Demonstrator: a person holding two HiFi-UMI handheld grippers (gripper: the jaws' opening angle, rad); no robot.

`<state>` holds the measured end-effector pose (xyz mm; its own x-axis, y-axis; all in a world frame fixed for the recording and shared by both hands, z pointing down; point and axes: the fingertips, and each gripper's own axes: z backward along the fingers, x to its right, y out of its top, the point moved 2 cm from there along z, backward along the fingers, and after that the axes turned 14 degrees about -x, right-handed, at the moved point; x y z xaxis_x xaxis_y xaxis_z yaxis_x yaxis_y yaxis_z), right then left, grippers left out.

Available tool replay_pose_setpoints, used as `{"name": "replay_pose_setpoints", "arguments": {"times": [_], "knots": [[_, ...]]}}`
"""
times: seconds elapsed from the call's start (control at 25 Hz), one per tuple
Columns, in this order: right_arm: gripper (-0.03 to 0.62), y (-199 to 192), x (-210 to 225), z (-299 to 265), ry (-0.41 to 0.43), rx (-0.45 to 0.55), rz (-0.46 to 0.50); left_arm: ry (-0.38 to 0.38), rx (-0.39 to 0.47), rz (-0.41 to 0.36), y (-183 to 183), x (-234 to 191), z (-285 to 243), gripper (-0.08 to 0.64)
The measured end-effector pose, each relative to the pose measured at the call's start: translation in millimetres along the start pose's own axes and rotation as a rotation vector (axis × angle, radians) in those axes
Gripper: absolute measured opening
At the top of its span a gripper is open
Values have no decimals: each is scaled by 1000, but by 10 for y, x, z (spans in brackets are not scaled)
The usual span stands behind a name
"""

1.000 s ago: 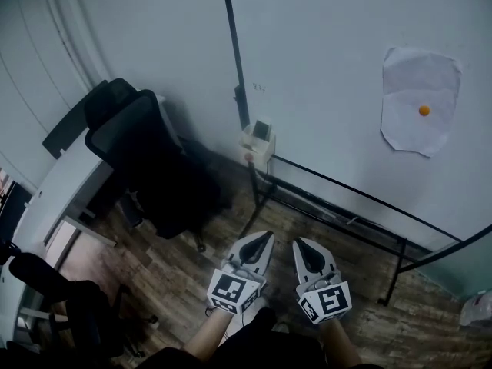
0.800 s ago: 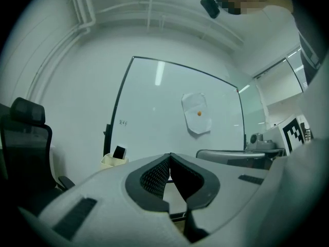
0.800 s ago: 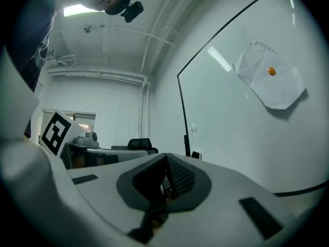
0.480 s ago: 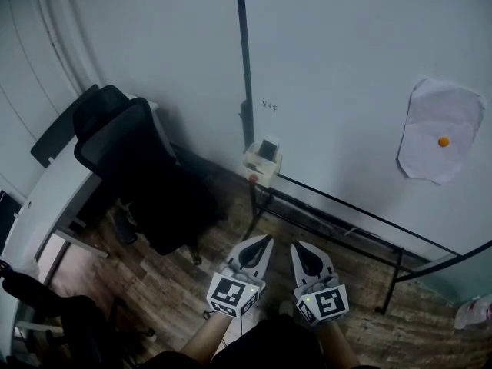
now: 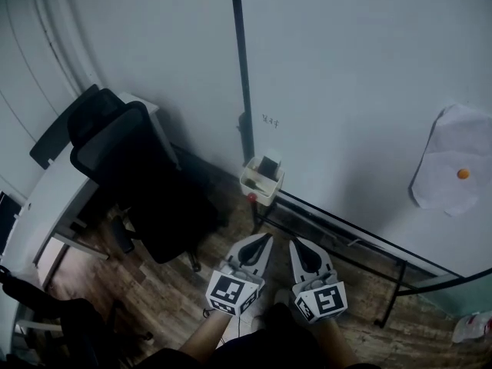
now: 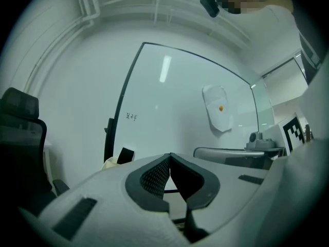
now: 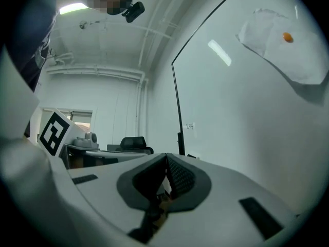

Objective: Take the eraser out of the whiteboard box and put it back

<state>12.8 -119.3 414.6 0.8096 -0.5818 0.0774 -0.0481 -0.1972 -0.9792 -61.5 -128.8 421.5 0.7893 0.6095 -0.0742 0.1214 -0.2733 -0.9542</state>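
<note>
**Left gripper** (image 5: 264, 238): low in the head view, near the person, pointing level toward the whiteboard. In the left gripper view its jaws meet at the tips, closed, with nothing between them.

**Right gripper** (image 5: 297, 243): just right of the left one and parallel to it. The two are apart. The right gripper view shows its jaws pressed together and empty.

**Whiteboard** (image 5: 354, 83): large, pale, on a black stand, filling the far side. Small dark writing (image 5: 270, 119) sits near its left edge.

**Whiteboard box** (image 5: 255, 186): small cream tray fixed at the board's lower left corner, beyond the grippers and well apart from both.

**Eraser** (image 5: 267, 164): dark block standing in the box at its far end, against the board. Neither gripper touches it.

**Paper sheet** (image 5: 452, 183): white, on the board at far right, with an orange magnet (image 5: 463, 174) on it.

**Office chair** (image 5: 142, 179): black, left of the box, beside a white desk (image 5: 46, 206).

**Floor** (image 5: 177, 290): wood planks.
</note>
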Motion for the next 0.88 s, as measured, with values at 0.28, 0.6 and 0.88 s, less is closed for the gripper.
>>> {"name": "replay_pose_setpoints", "arguments": {"times": [0.28, 0.6, 0.88], "knots": [[2, 156, 521, -453, 41, 8, -2, 42, -1, 9, 239, -289, -585, 5], [3, 253, 878, -791, 102, 27, -12, 97, -9, -4, 414, -495, -990, 5], [3, 319, 1018, -1020, 112, 48, -36, 111, -19, -30, 519, -665, -1161, 5]]}}
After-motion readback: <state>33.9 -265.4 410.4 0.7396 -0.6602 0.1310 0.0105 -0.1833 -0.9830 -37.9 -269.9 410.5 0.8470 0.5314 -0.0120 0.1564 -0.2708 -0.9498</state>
